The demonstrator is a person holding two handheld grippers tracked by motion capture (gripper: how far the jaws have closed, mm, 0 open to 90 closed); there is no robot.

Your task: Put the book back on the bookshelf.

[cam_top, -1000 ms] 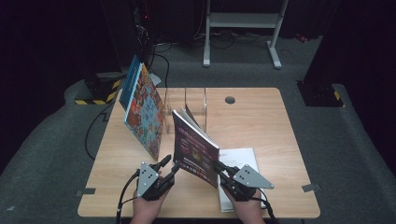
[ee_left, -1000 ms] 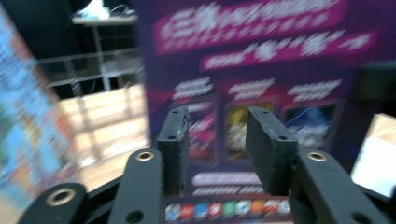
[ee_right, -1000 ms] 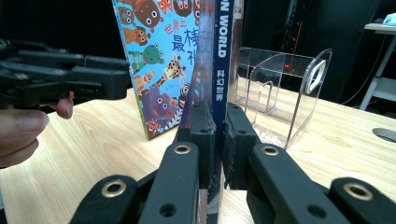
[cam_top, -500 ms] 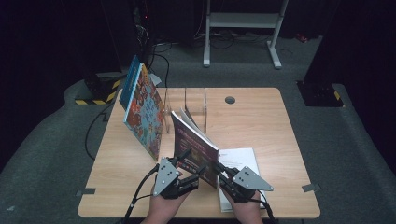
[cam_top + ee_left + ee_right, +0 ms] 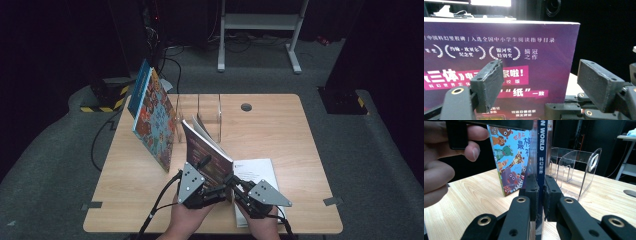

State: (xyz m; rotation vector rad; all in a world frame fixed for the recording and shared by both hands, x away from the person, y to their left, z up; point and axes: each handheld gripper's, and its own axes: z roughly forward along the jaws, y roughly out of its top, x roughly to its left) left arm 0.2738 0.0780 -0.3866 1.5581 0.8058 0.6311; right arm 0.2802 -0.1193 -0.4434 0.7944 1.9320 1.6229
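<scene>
Purple book cover (image 5: pixel 499 57): "中国科幻里程碑", "入选全国中小学生阅读指导目录", "银河奖 特别奖", "三体". Its spine (image 5: pixel 541 157): "WORLD", "科幻世界". Cartoon-animal book (image 5: pixel 510 157): "世界上最".

Left gripper (image 5: pixel 212 192) — black frame, grey three-cornered plate on top dotted with dark screws, black cable trailing off its rear. Right gripper (image 5: pixel 239 189) — same build, same grey plate. Jaw pads (image 5: pixel 489 83) are matt black blocks, edges worn and chipped. Brass-ringed pivot holes sit on the black linkage arms. Forearms bare, no sleeves.
</scene>
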